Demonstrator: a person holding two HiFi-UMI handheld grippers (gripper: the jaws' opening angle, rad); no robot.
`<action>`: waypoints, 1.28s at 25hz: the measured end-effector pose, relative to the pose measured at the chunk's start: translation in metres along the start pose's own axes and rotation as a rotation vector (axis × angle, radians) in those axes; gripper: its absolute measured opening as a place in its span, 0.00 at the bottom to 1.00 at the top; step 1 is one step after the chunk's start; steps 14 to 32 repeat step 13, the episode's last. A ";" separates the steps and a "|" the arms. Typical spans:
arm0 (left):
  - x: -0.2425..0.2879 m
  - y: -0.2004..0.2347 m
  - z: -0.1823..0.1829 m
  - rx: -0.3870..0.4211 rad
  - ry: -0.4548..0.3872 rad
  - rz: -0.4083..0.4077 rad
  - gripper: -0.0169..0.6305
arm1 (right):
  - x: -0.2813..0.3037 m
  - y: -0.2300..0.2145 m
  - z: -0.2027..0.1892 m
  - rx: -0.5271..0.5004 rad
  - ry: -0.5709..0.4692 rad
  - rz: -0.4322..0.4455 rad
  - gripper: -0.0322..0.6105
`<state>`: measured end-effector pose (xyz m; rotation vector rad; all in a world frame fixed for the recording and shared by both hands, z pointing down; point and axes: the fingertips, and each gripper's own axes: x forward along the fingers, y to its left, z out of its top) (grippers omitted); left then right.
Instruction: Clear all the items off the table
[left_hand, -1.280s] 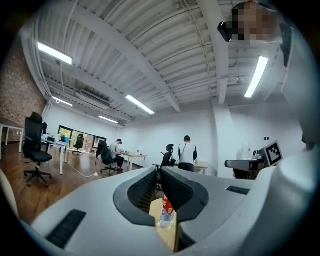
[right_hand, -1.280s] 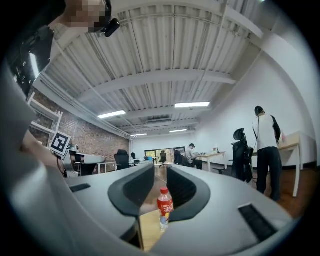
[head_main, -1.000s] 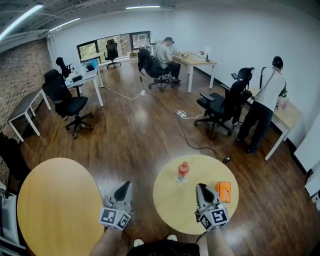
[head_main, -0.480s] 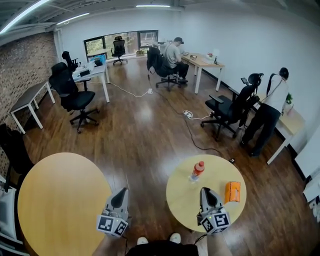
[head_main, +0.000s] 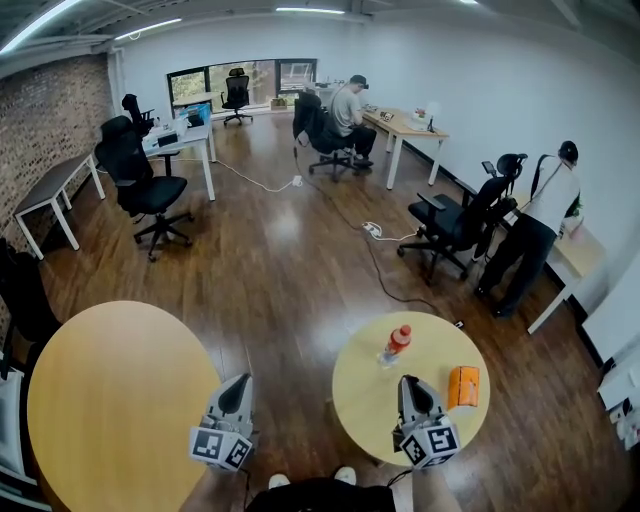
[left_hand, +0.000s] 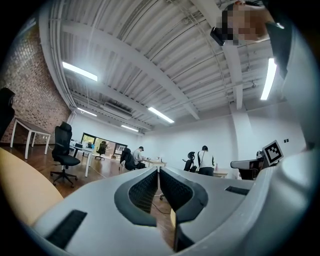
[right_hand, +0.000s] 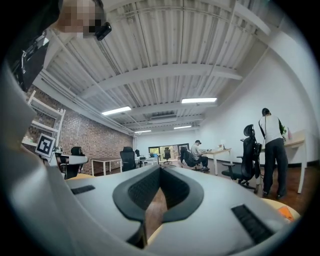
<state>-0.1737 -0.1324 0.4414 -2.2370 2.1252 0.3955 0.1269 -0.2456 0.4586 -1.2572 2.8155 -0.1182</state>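
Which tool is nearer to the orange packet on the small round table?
The right. The right tool hangs over the small round table, just left of the orange packet. The left tool is far off to the left, by the edge of the large table.

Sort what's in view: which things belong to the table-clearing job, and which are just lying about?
Job: small round table, red-capped bottle, orange pack, left gripper, right gripper (both shut, empty).
Lying about: large round table, office chair, desk, floor cable, seated person, standing person.

Tan round table (head_main: 365, 398); orange pack (head_main: 463, 386); red-capped bottle (head_main: 394, 345); dark brown floor (head_main: 290, 270); black office chair (head_main: 140, 185)
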 end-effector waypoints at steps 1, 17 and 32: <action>0.001 0.002 0.000 0.000 0.001 0.000 0.04 | 0.001 0.000 0.001 -0.005 -0.001 0.000 0.05; -0.001 0.016 -0.010 -0.065 0.003 0.035 0.04 | 0.005 -0.007 -0.009 -0.007 0.016 -0.040 0.05; -0.001 0.016 -0.010 -0.065 0.003 0.035 0.04 | 0.005 -0.007 -0.009 -0.007 0.016 -0.040 0.05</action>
